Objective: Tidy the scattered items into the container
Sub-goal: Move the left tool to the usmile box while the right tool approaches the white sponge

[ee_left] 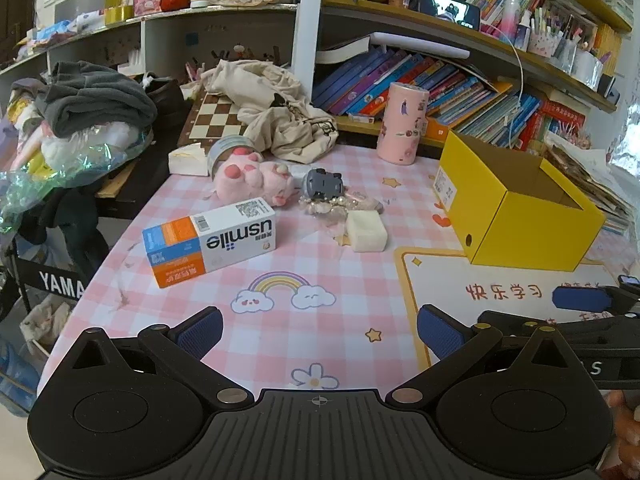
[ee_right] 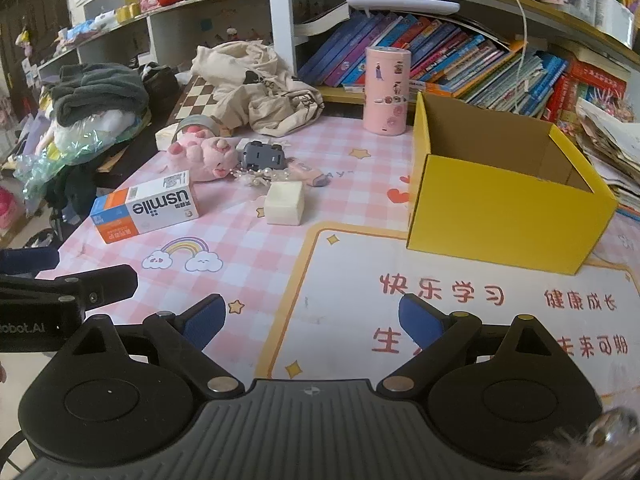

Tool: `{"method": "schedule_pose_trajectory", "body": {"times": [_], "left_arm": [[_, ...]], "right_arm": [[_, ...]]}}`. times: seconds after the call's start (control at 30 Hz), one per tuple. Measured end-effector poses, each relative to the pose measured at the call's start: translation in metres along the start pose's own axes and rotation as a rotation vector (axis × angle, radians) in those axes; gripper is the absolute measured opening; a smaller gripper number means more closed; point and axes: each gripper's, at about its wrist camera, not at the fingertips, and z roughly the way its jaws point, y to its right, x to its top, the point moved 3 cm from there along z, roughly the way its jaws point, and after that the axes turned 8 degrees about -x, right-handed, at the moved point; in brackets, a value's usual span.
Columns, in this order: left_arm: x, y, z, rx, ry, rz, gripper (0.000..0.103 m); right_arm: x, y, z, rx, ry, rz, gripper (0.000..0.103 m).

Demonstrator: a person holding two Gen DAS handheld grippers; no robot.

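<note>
An open yellow cardboard box (ee_left: 516, 216) (ee_right: 504, 200) stands on the right of the pink checked table. Scattered left of it lie a usmile carton (ee_left: 208, 240) (ee_right: 144, 208), a cream block (ee_left: 366, 231) (ee_right: 285, 203), a pink plush pig (ee_left: 252, 176) (ee_right: 202, 154), a small grey toy car (ee_left: 323, 184) (ee_right: 262, 155) and a beaded hair piece (ee_left: 340, 204) (ee_right: 260, 178). My left gripper (ee_left: 320, 330) is open and empty, low over the table's near edge. My right gripper (ee_right: 314, 320) is open and empty, beside it on the right.
A pink cylinder tin (ee_left: 402, 124) (ee_right: 386, 92) stands behind the box. A beige cloth (ee_left: 276, 112) and chessboard (ee_left: 216, 116) lie at the back left, with a tape roll (ee_left: 232, 148). Bookshelves (ee_right: 440, 56) line the back. Clothes pile (ee_left: 96, 100) at left.
</note>
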Motion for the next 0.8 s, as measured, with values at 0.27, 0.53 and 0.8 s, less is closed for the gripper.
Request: {"method": "schedule_pose_trajectory", "body": {"times": [0.27, 0.53, 0.8], "left_arm": [[0.002, -0.006, 0.008, 0.004, 0.003, -0.065, 0.103], [0.013, -0.028, 0.025, 0.105, -0.017, -0.147, 0.103], [0.024, -0.051, 0.046, 0.214, -0.011, -0.161, 0.103]], "right_arm": [[0.008, -0.001, 0.015, 0.045, -0.018, -0.05, 0.094], [0.025, -0.004, 0.043, 0.114, -0.032, -0.1, 0.082], [0.045, -0.003, 0.082, 0.146, -0.058, -0.123, 0.082]]}}
